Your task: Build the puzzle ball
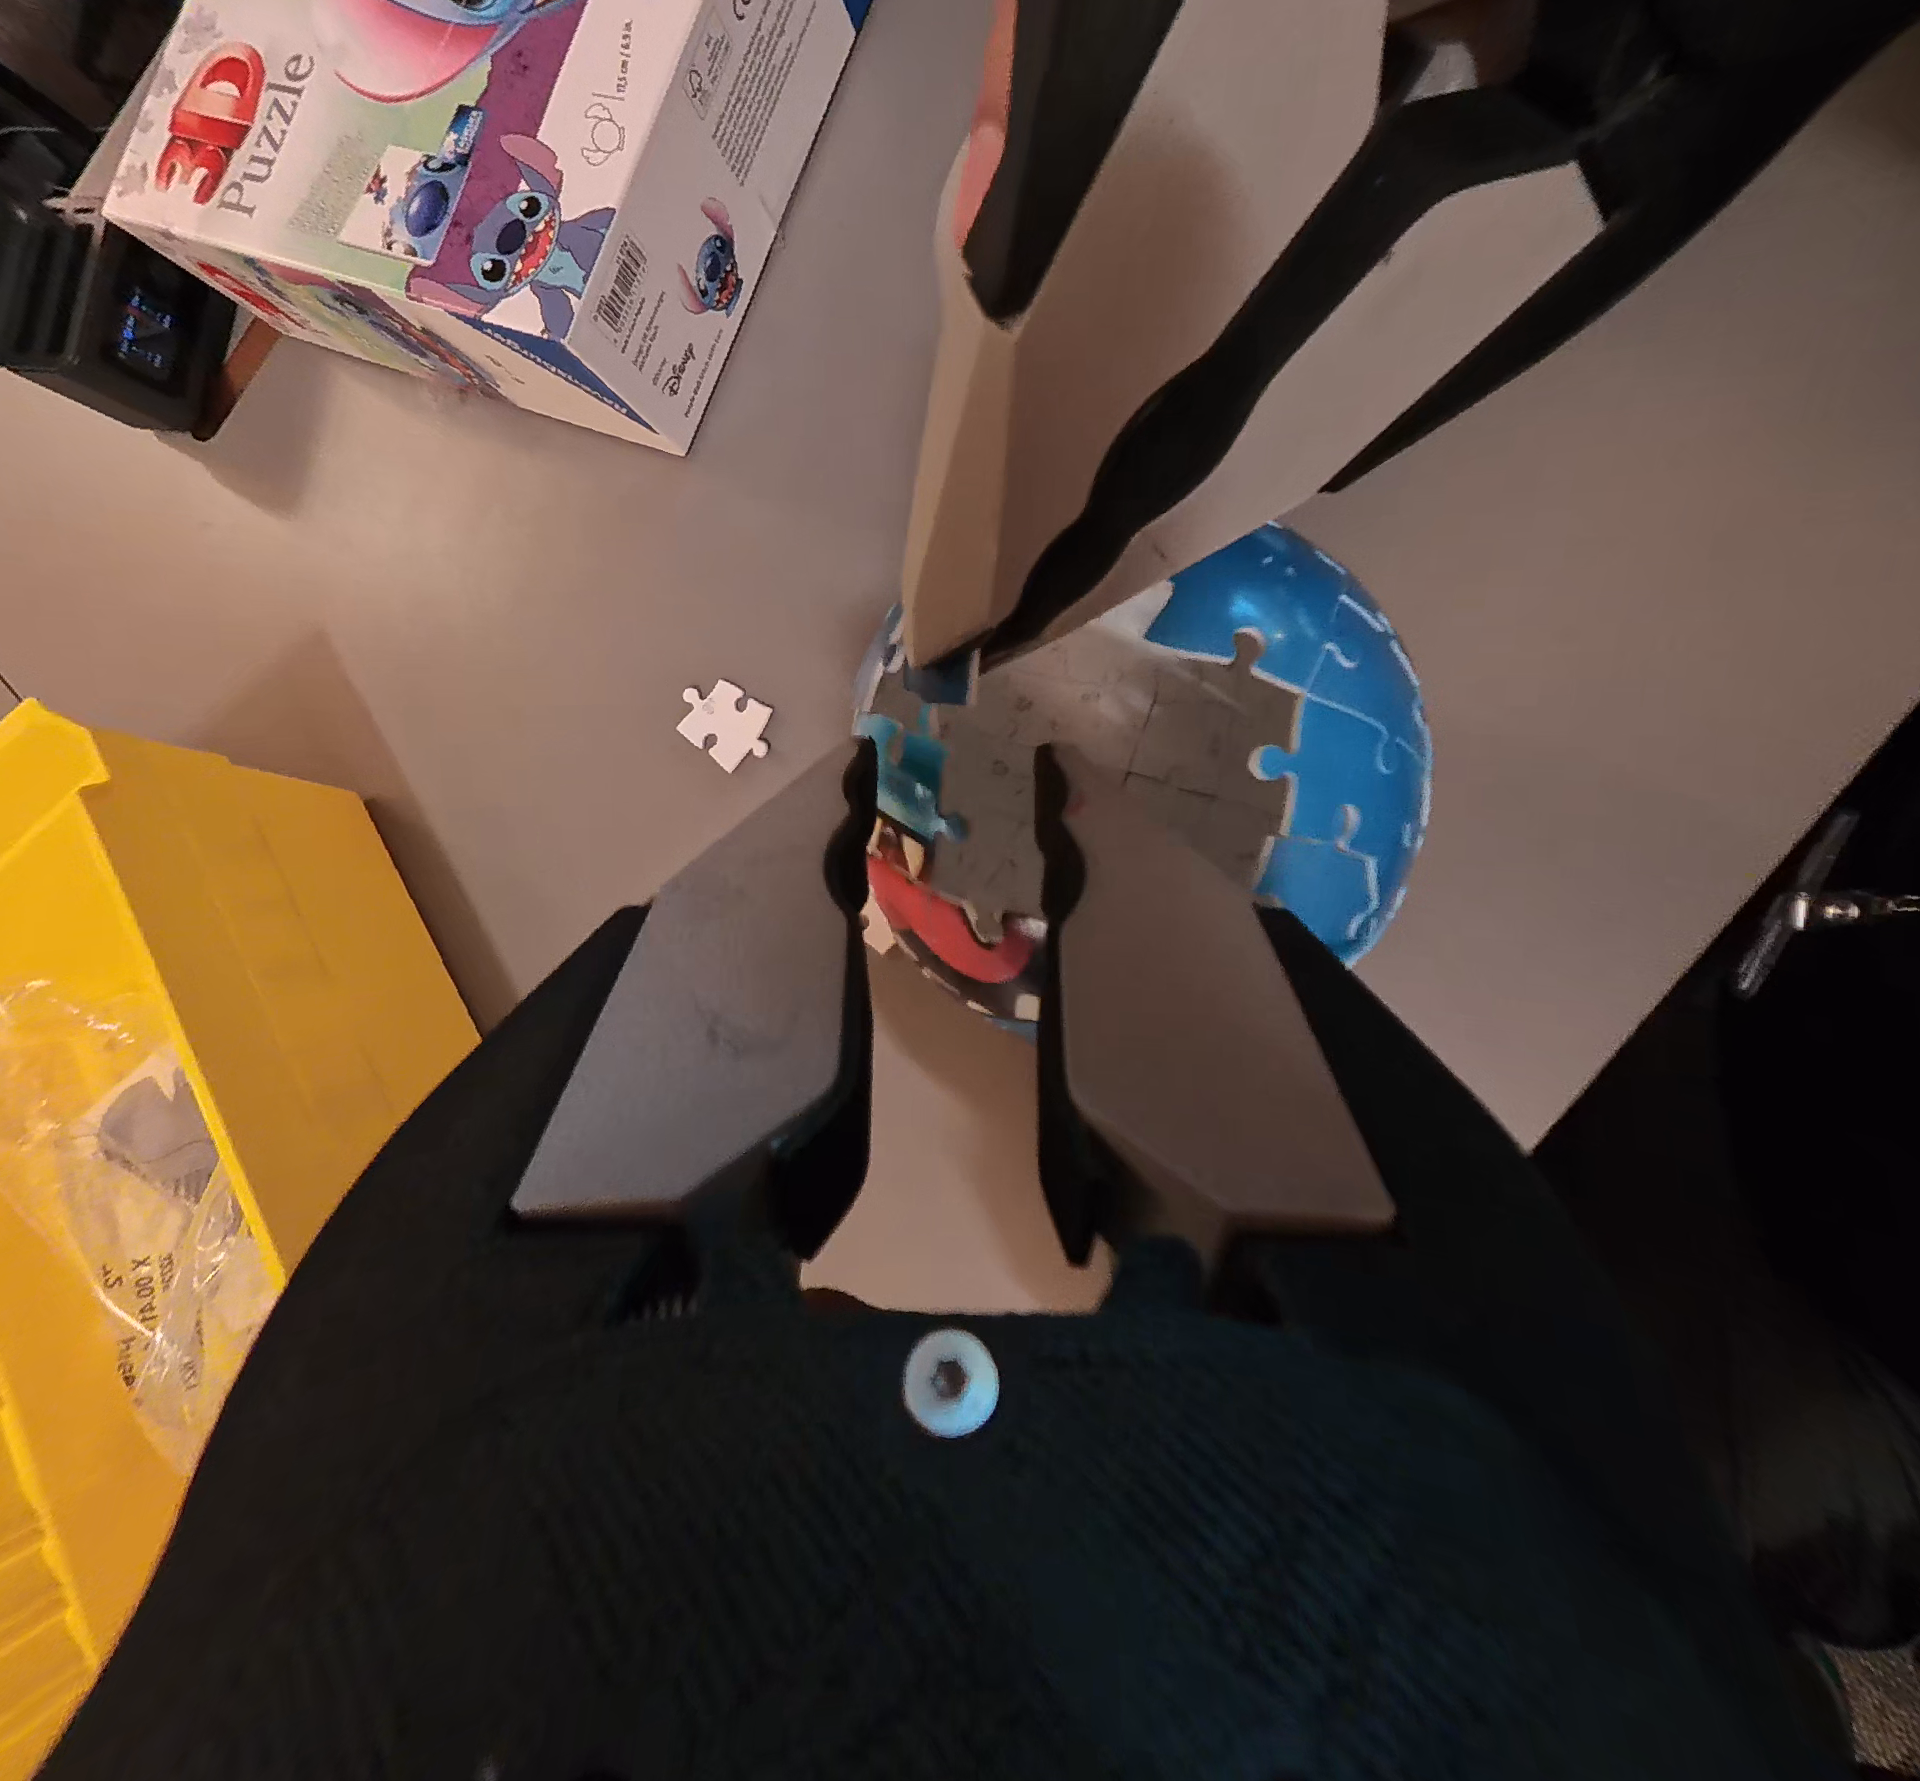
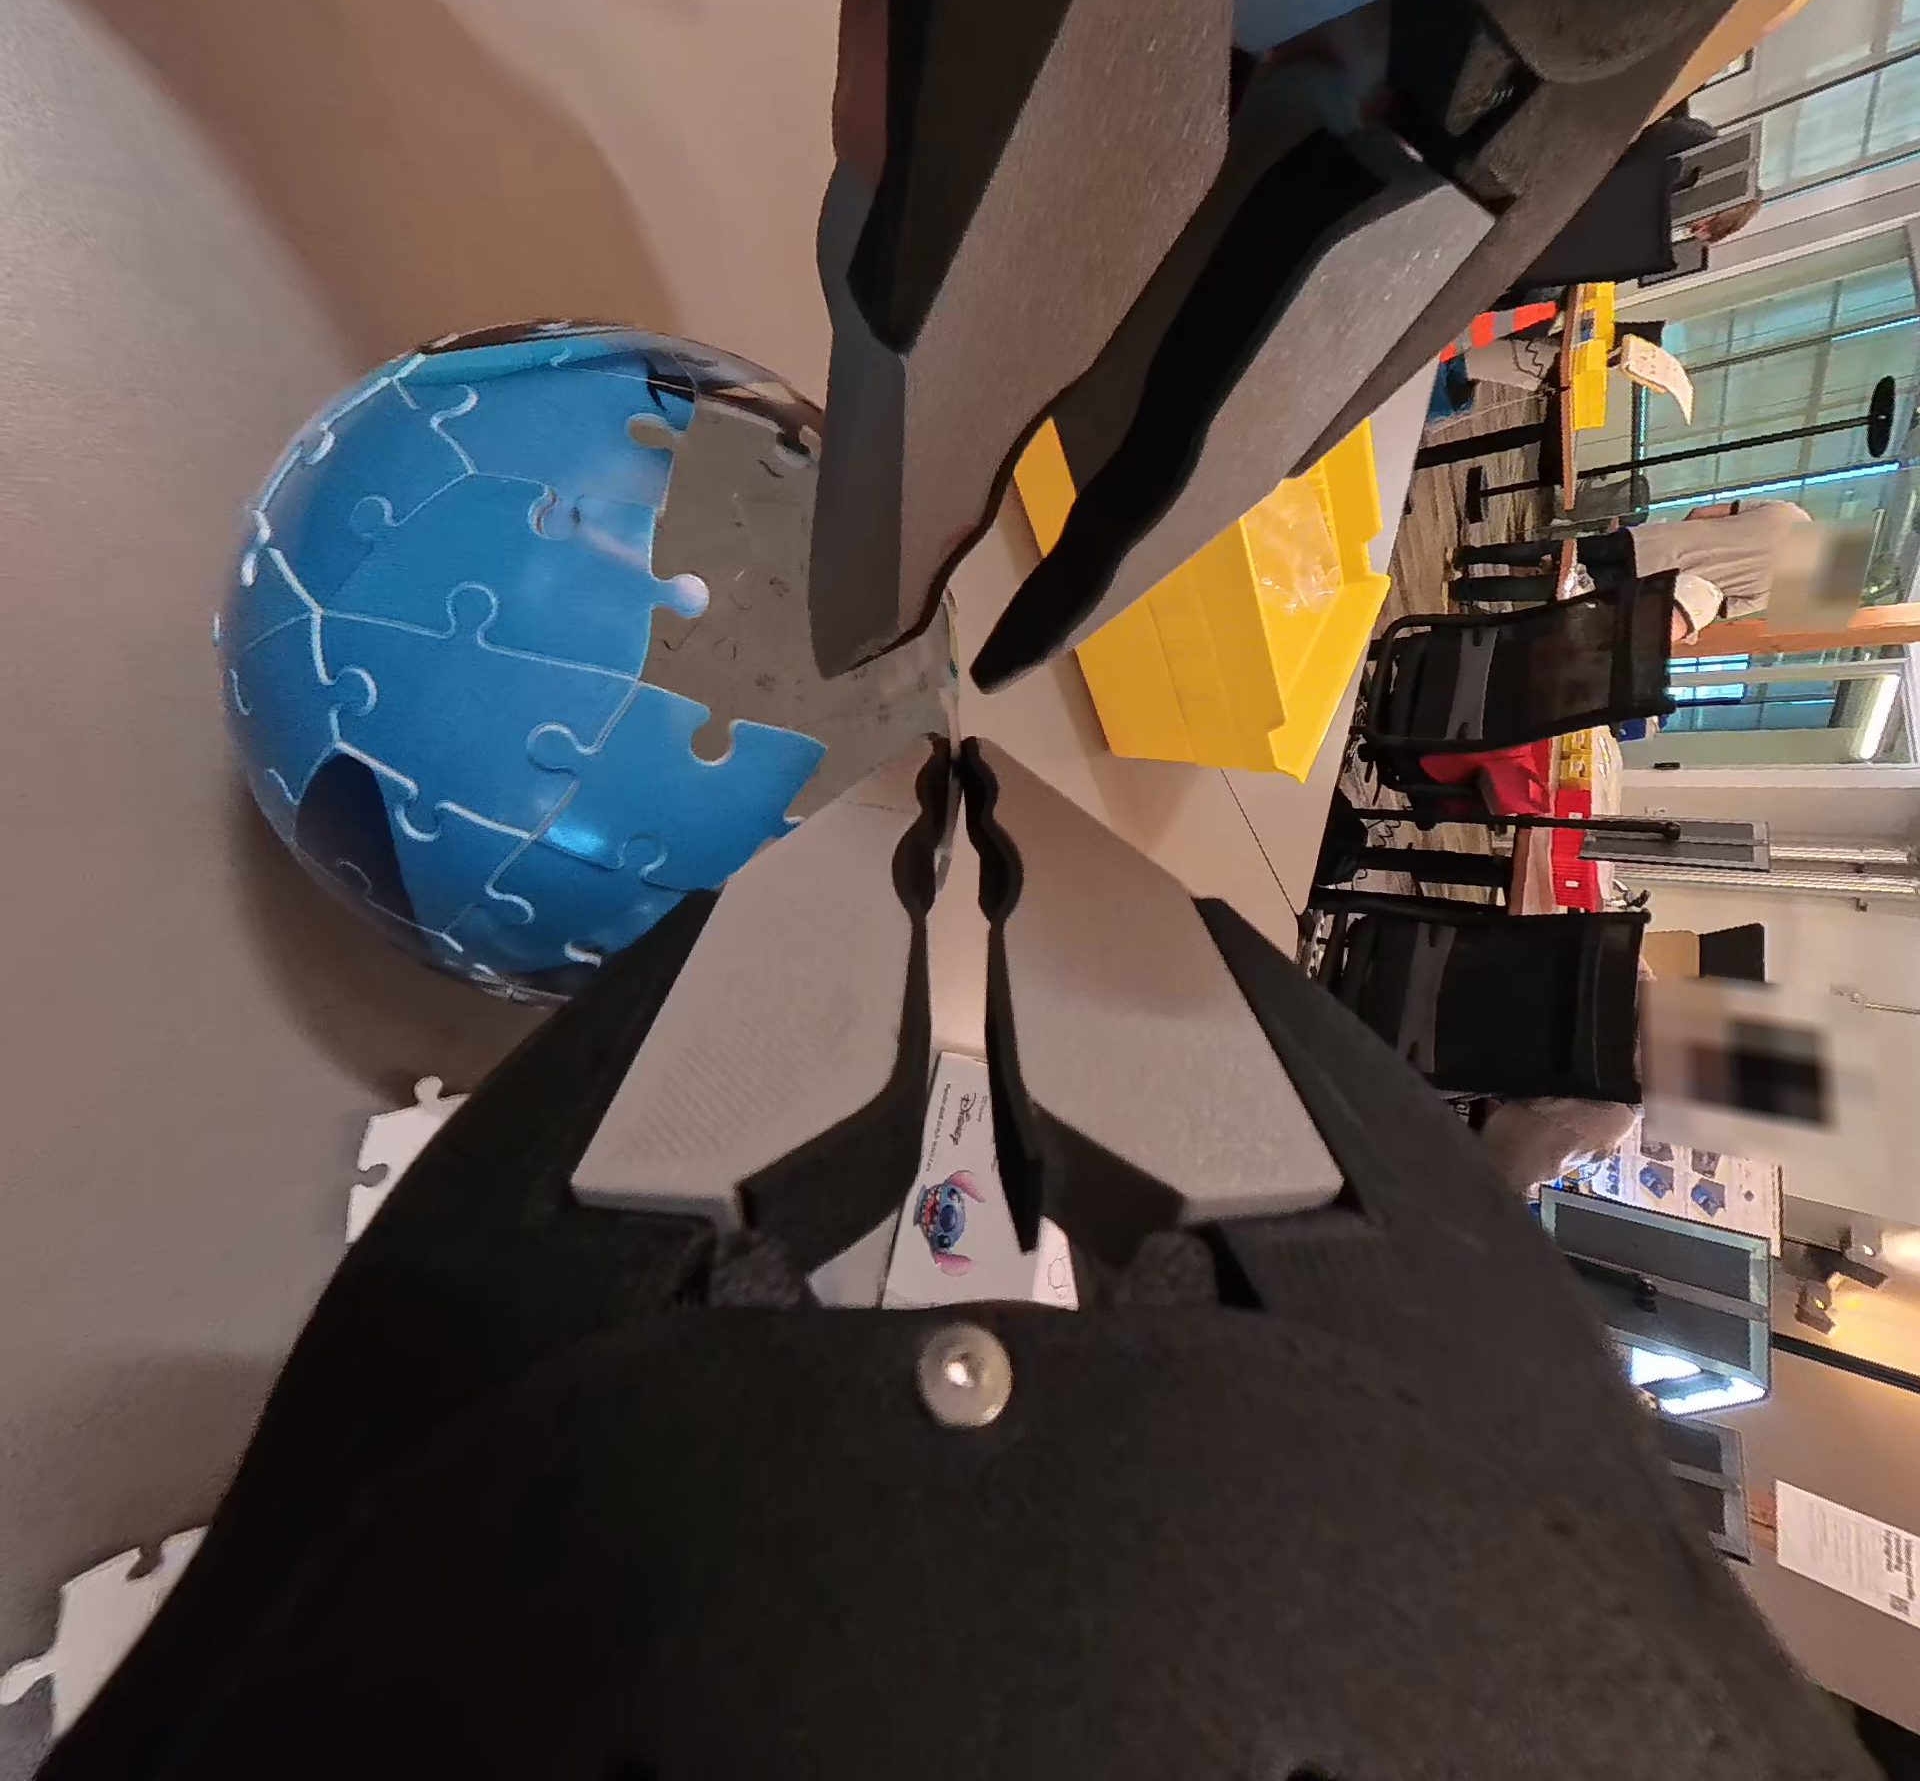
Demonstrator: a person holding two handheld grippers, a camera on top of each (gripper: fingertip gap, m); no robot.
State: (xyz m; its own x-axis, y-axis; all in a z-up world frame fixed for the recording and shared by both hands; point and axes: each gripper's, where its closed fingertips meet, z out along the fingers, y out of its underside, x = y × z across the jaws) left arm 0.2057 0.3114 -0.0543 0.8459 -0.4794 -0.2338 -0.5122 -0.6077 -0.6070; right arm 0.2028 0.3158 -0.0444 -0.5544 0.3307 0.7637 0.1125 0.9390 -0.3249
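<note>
Left gripper [image 1: 951, 765] nearest, jaws parted, straddling rim of puzzle ball [image 1: 1340, 755] at 12 o'clock. Right gripper [image 2: 954, 755] pinched on thin piece [image 2: 948, 822], which we're fitting at rim. Ball roughly half built. Loose piece [image 1: 725, 723] waits at 10 o'clock on table [image 1: 520, 568].

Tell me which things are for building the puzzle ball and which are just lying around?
For the job: puzzle ball, held piece in right gripper, left gripper, loose white piece.
Lying about: puzzle box, yellow bin, plastic bag.
</note>
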